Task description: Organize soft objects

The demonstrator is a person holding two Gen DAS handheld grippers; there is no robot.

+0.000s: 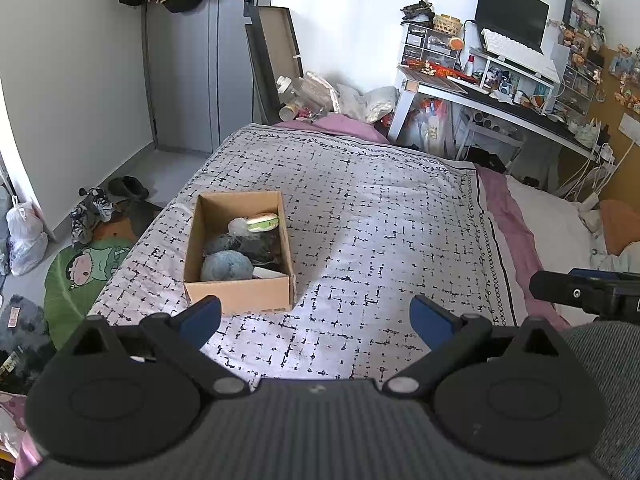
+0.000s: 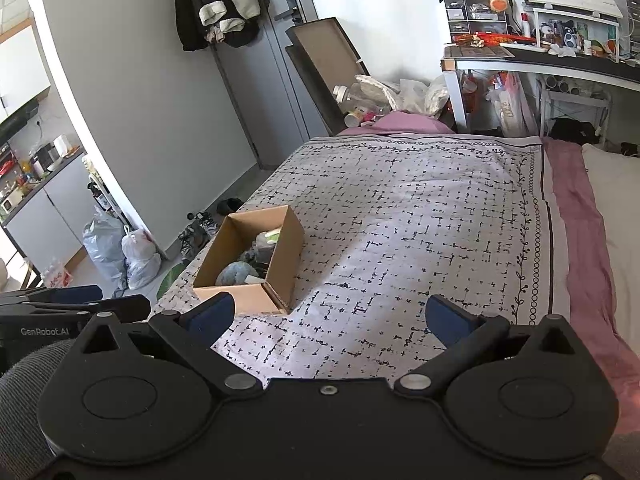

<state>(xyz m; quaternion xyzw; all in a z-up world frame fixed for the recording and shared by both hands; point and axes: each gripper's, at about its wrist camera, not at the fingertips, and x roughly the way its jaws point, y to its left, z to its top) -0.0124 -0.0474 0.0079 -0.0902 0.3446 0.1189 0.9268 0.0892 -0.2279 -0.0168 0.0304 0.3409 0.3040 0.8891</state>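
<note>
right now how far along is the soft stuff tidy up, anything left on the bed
It looks nearly done. The soft items, a grey-blue plush among them, already sit inside the cardboard box on the patterned bedspread, and no loose item shows on the spread around it. Nothing is in hand: the left gripper and right gripper are both open and empty. No remaining step is visible.

brown box (image 1: 240, 294) | white black-dashed bedspread (image 1: 380, 216) | pink sheet (image 2: 580, 216)

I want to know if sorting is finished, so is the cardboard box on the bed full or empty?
Partly filled. The cardboard box holds soft items, including a grey-blue bundle, all below its rim.
</note>
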